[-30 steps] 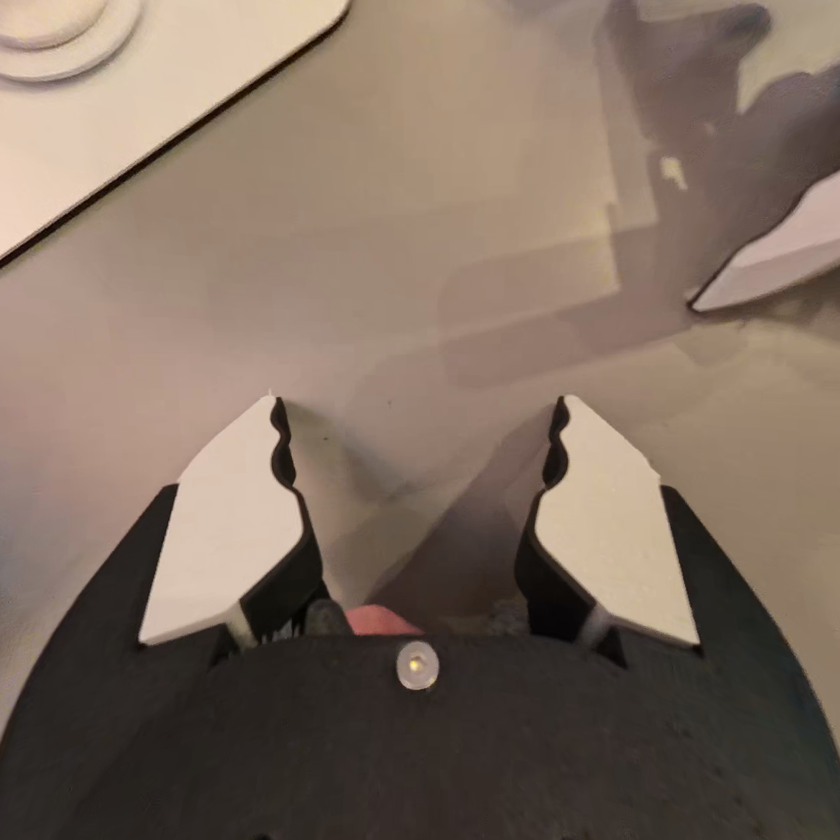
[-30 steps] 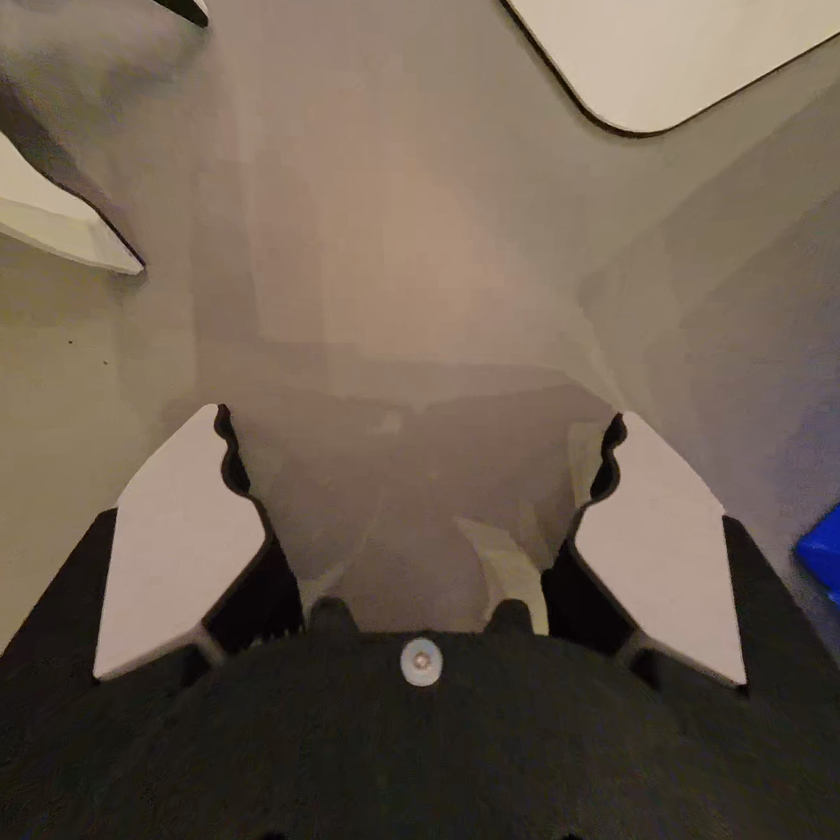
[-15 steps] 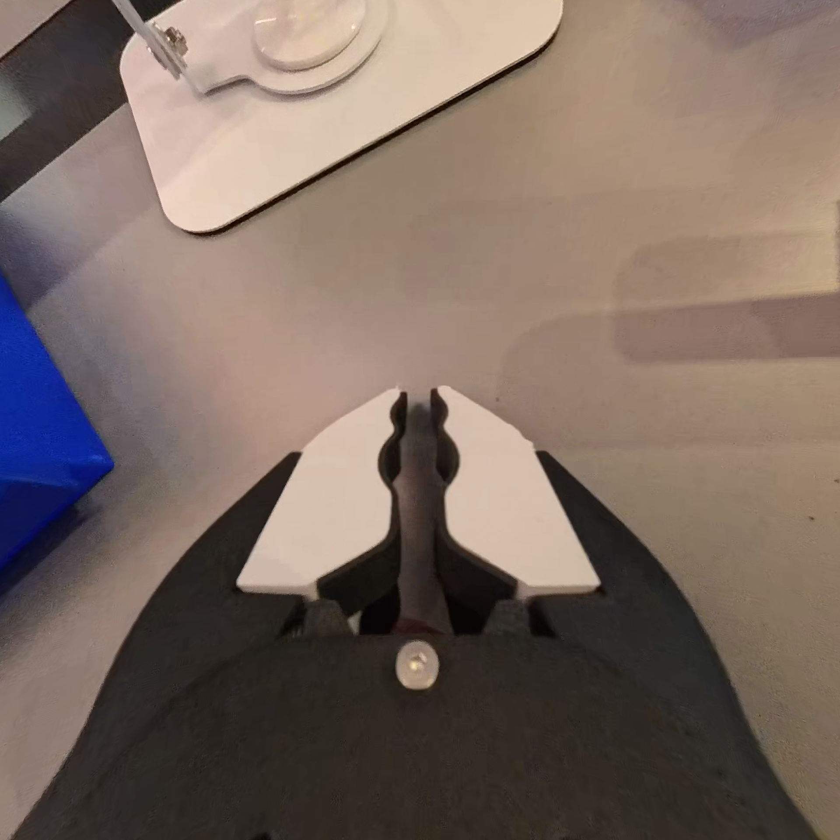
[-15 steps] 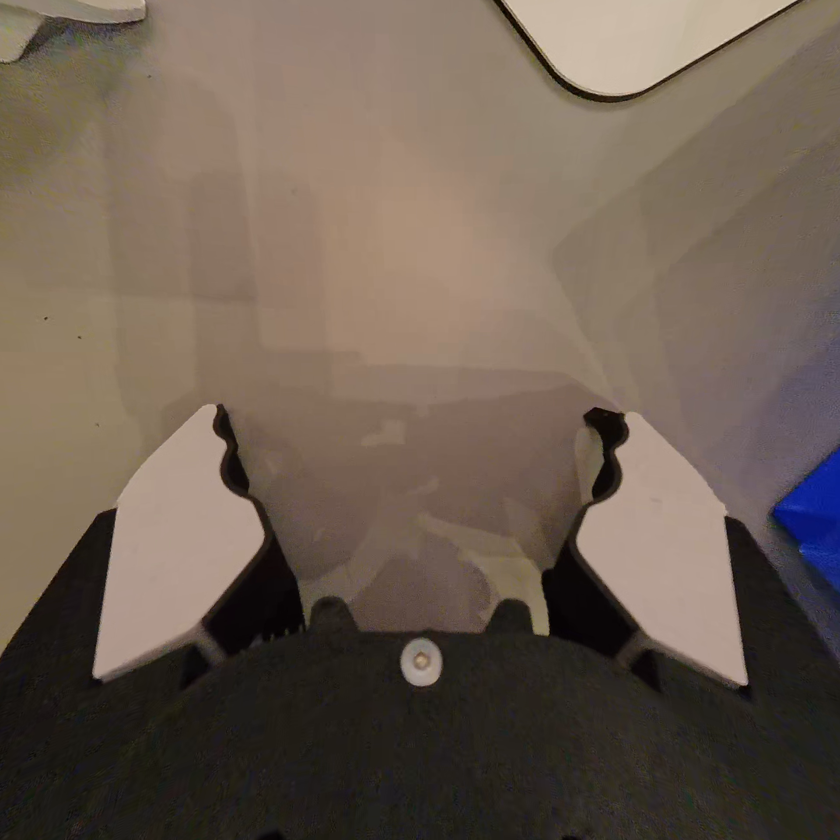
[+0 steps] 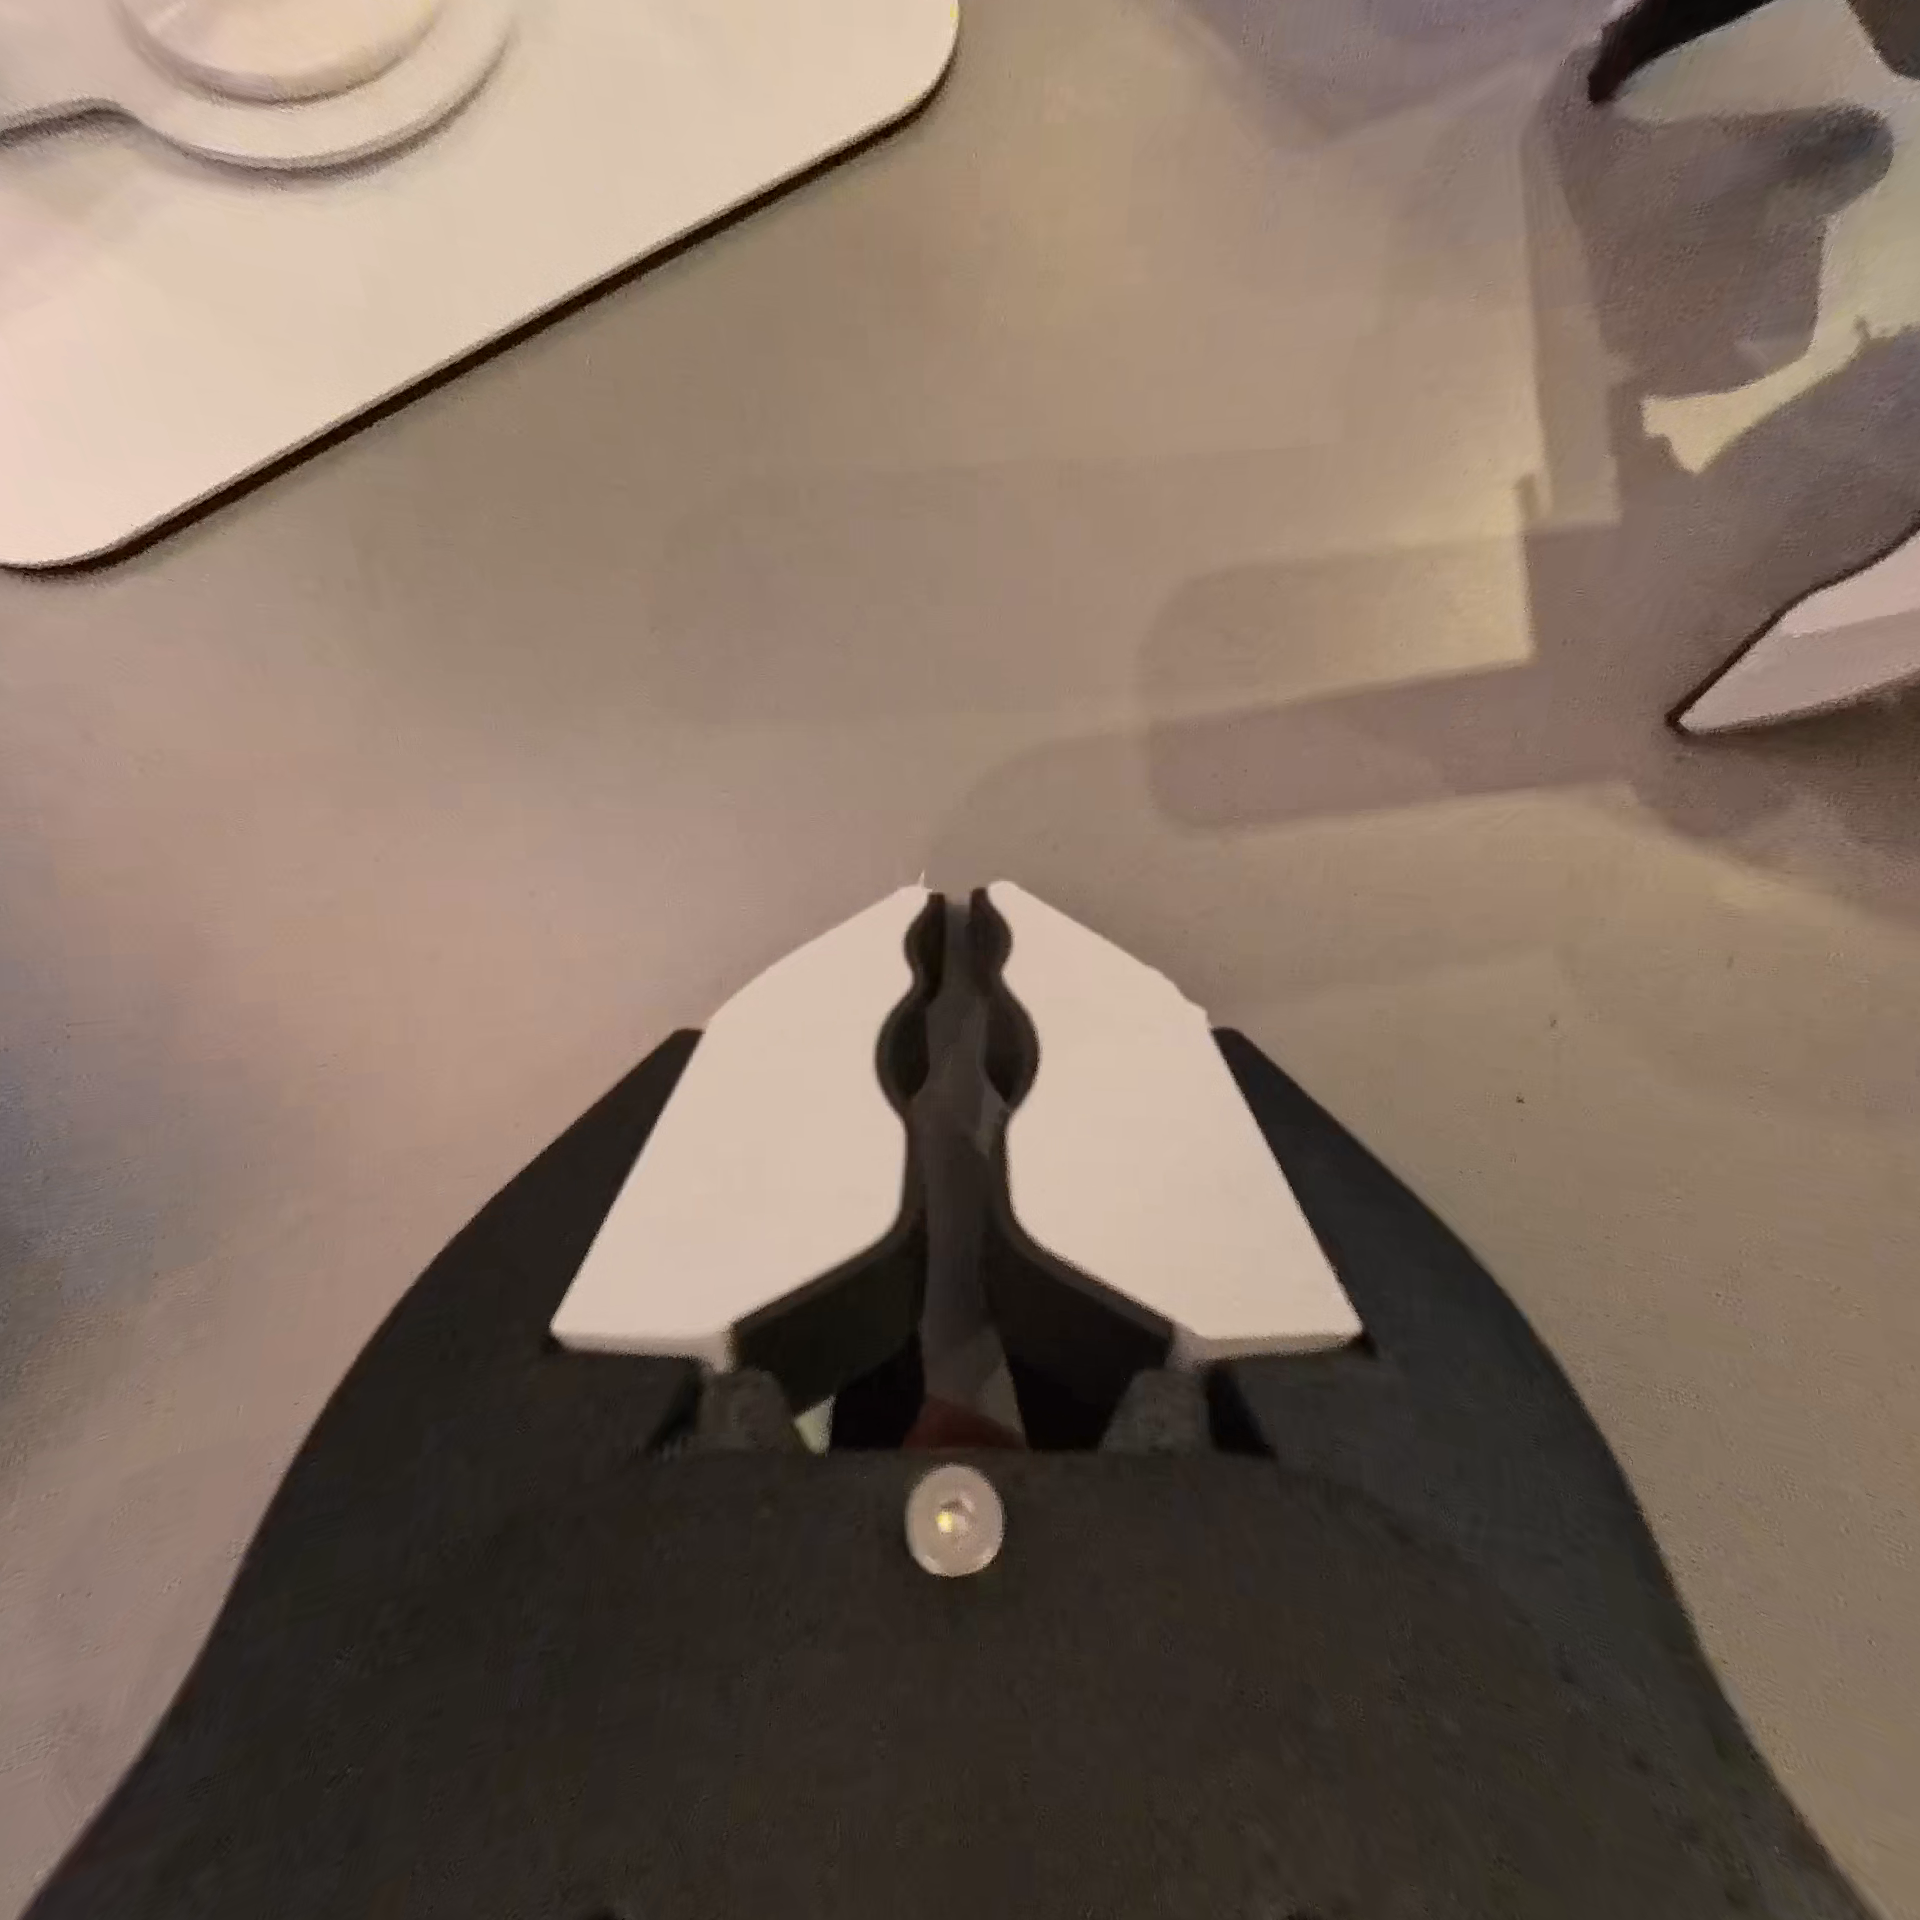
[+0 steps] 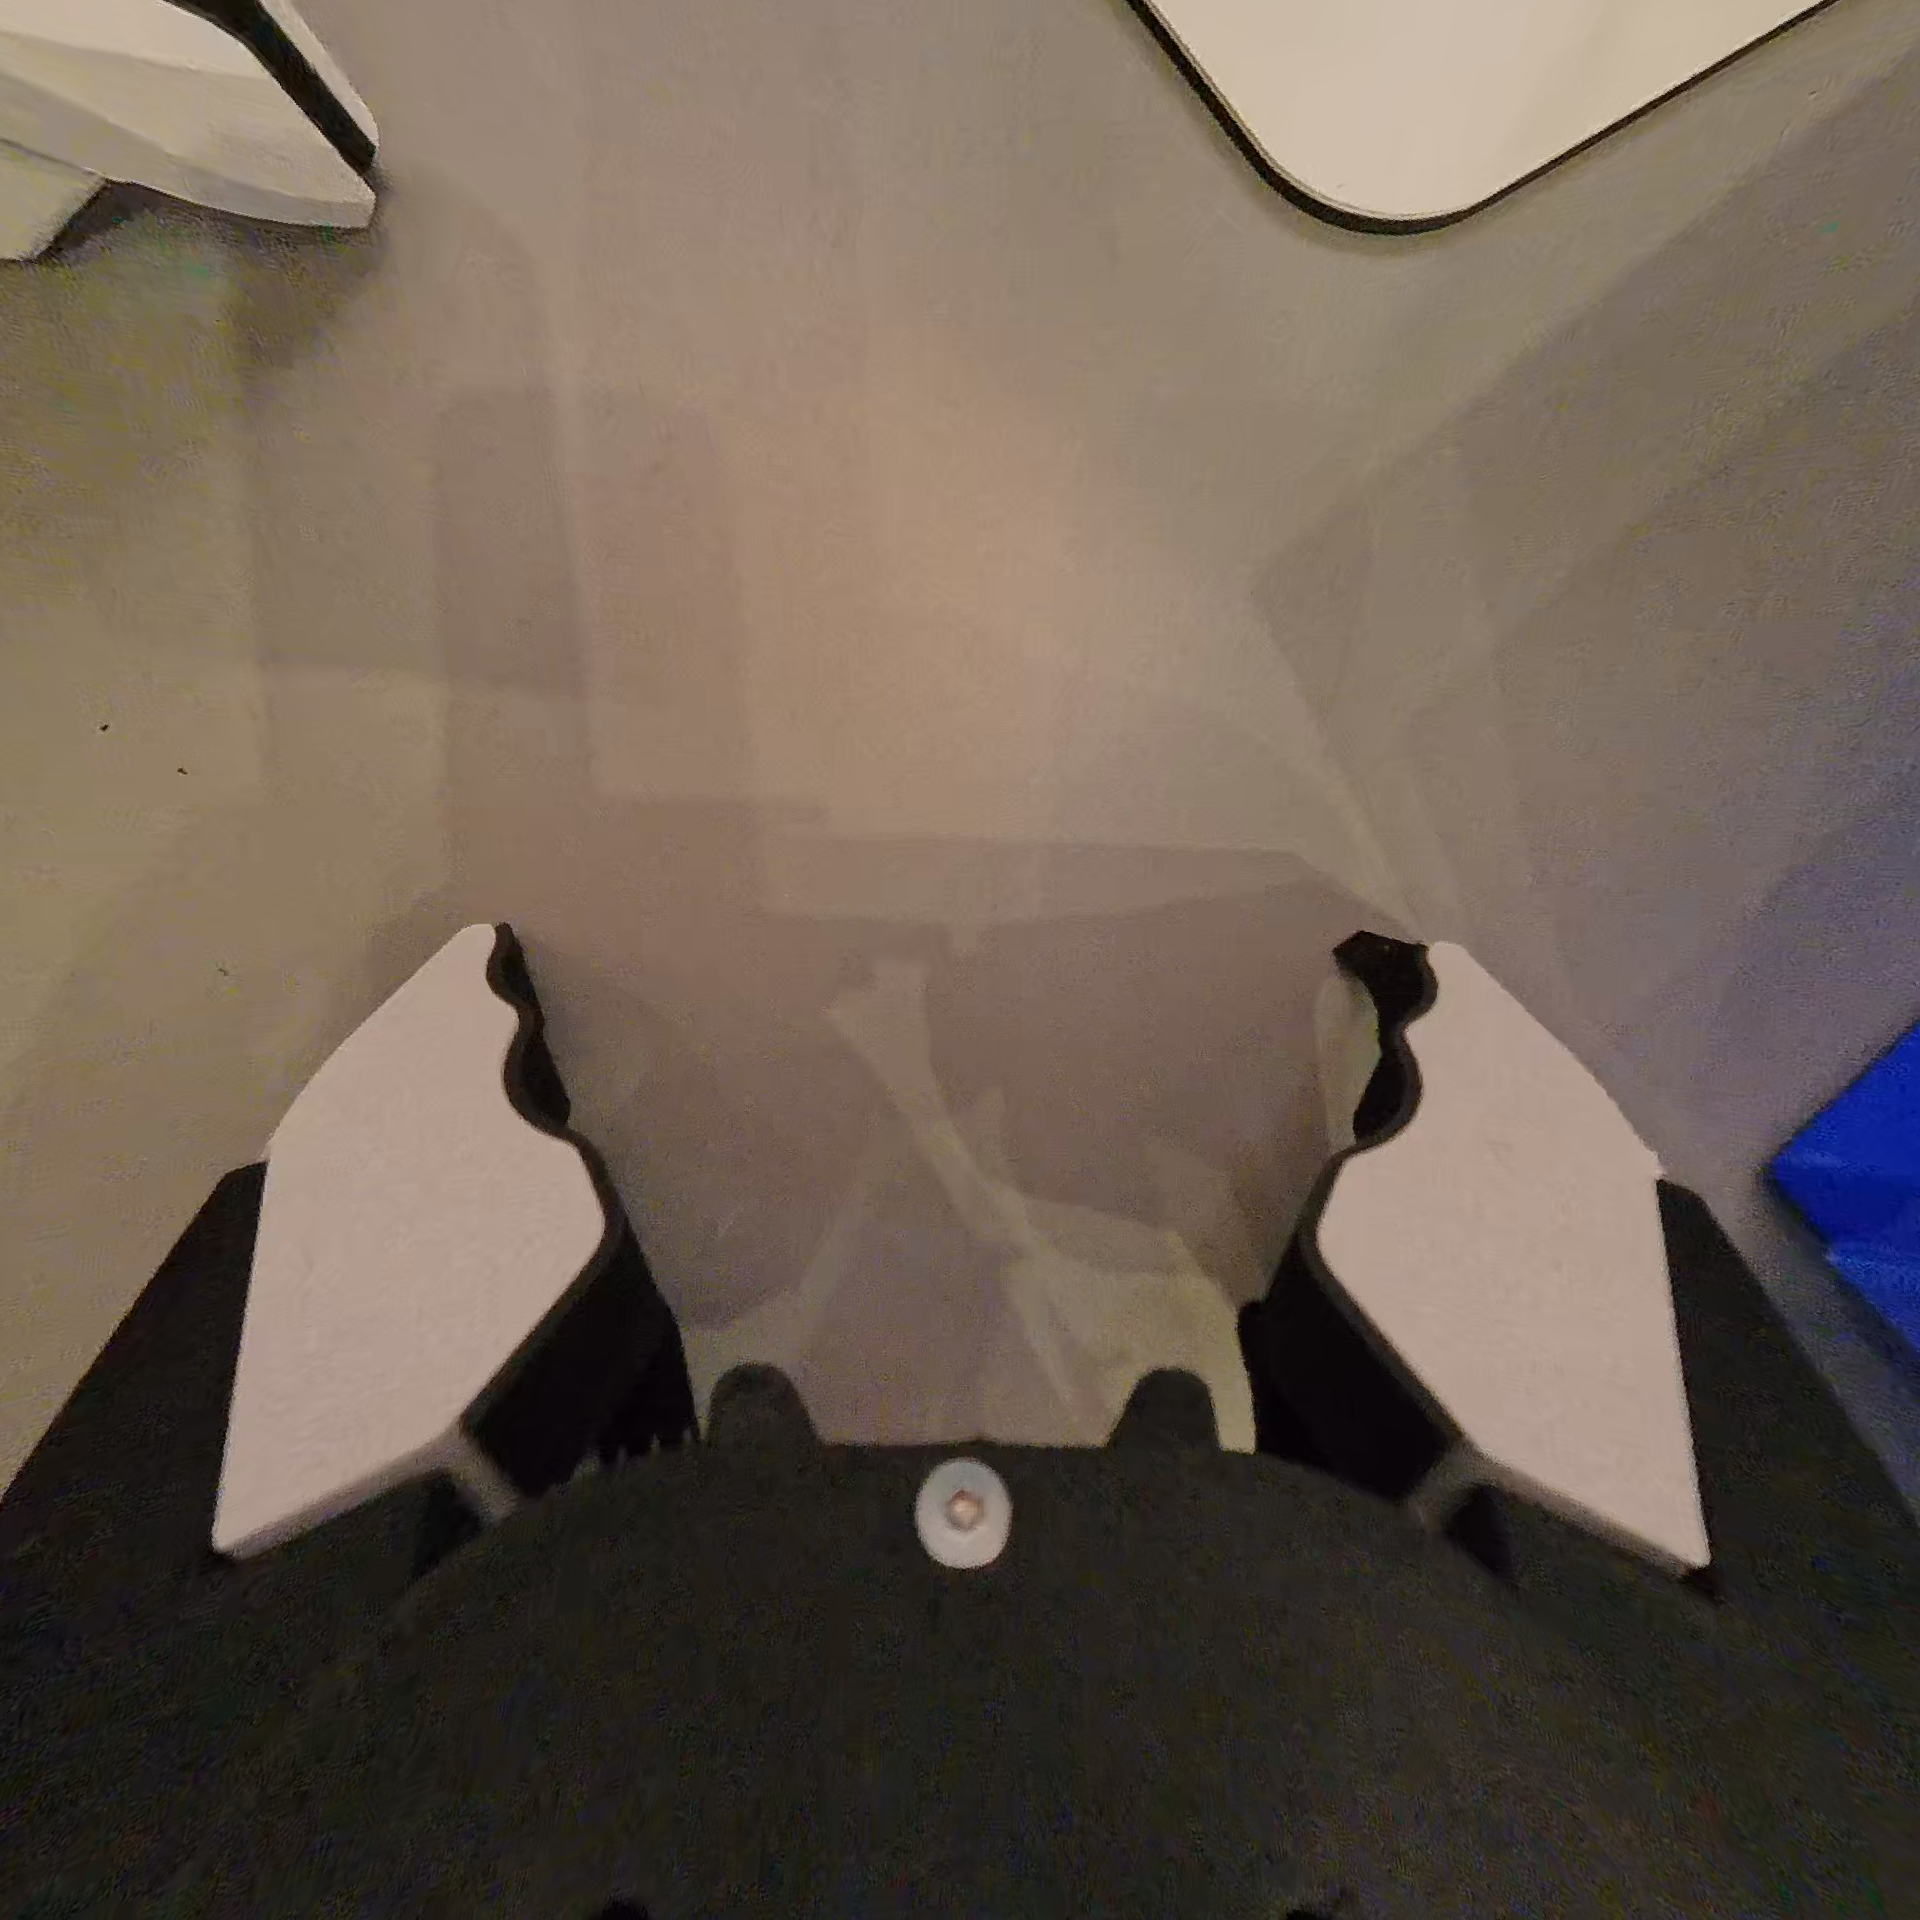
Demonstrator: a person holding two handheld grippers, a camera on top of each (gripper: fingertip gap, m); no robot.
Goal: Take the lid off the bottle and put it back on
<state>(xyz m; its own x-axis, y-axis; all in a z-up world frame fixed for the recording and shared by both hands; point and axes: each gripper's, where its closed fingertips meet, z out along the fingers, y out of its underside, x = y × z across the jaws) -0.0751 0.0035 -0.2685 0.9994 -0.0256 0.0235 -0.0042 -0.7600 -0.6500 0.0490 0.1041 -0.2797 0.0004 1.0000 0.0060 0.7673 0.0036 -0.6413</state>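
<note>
No bottle or lid shows clearly in either view. My left gripper (image 5: 957,891) is shut, its white fingers meeting at the tips over the bare grey table (image 5: 623,790). Only dark pad and a small reddish patch show deep between them. My right gripper (image 6: 935,940) is wide open over the table (image 6: 935,520). Only shadows and faint pale streaks lie between its fingers, and I cannot tell whether something clear is there. A white finger of the right gripper shows at the right edge of the left wrist view (image 5: 1808,665). The left gripper's finger shows at the top left of the right wrist view (image 6: 208,156).
A white flat pad (image 5: 416,291) with a black rim lies at the far left and carries a round white disc (image 5: 281,62). It also shows in the right wrist view (image 6: 1507,83). A blue box (image 6: 1860,1195) sits at the right edge.
My left gripper went from open to shut. It swung left towards the blue box, then back right. My right gripper stayed open and shifted only slightly.
</note>
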